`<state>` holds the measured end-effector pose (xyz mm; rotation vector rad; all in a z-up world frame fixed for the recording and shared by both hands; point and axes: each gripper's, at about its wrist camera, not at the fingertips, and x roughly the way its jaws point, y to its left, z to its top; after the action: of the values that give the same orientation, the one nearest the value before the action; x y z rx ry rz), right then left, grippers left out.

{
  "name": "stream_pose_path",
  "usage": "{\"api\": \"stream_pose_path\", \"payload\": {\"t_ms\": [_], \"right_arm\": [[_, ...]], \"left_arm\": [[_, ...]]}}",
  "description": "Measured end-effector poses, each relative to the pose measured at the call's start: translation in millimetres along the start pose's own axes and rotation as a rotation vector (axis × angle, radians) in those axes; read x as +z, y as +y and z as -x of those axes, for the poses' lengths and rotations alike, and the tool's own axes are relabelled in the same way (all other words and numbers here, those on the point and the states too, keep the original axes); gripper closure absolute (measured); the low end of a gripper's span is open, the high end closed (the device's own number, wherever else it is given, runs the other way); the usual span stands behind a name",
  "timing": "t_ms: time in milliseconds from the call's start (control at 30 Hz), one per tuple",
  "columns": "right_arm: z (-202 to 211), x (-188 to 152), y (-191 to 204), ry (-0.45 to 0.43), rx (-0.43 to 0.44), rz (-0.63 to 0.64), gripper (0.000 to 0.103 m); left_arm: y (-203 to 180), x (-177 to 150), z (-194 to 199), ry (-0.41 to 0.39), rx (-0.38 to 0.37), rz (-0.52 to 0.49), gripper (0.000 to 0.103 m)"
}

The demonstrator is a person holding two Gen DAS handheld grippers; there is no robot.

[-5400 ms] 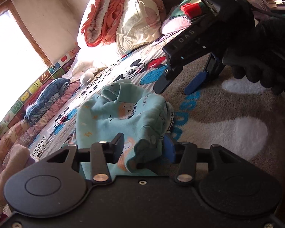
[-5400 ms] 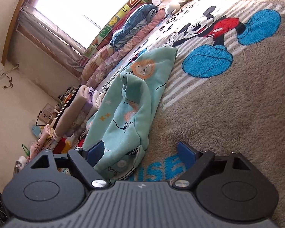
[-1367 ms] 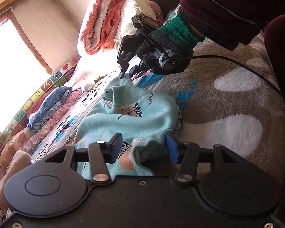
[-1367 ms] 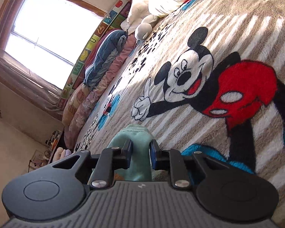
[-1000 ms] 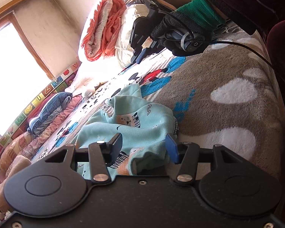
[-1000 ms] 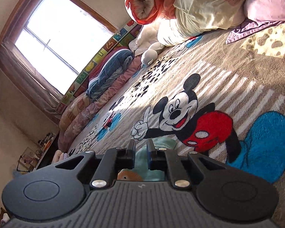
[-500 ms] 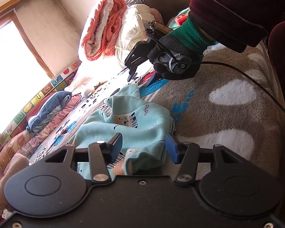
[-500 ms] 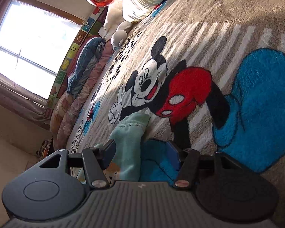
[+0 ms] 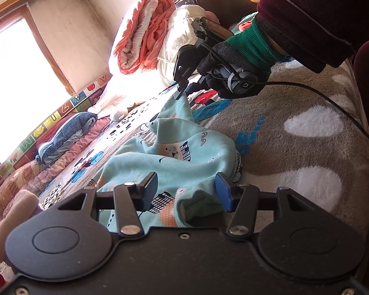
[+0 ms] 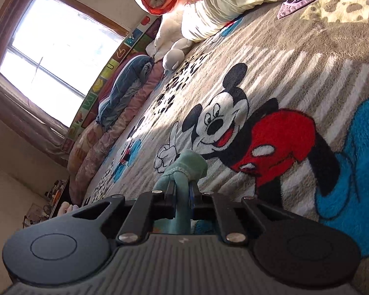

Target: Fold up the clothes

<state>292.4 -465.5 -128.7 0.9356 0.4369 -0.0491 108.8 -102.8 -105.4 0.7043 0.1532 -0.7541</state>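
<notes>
My right gripper is closing on a cuff of the light blue sweatshirt, its jaws nearly together with the fabric pinched between them and the cuff poking out past the tips. The rest of the sweatshirt lies crumpled on the cartoon-mouse blanket, stretching back toward my left gripper. That one stands about half open, a bunched fold of the sweatshirt sitting between its fingers, near the right one; I cannot tell whether they press it.
</notes>
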Motion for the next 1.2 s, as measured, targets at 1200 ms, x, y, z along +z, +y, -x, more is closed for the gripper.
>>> {"api": "stream_pose_path", "payload": {"t_ms": [1200], "right_arm": [[137, 45, -18, 0.018, -0.402, 0.293, 0.088]], "left_arm": [[-6, 12, 13, -0.051, -0.025, 0.011, 0.050]]}}
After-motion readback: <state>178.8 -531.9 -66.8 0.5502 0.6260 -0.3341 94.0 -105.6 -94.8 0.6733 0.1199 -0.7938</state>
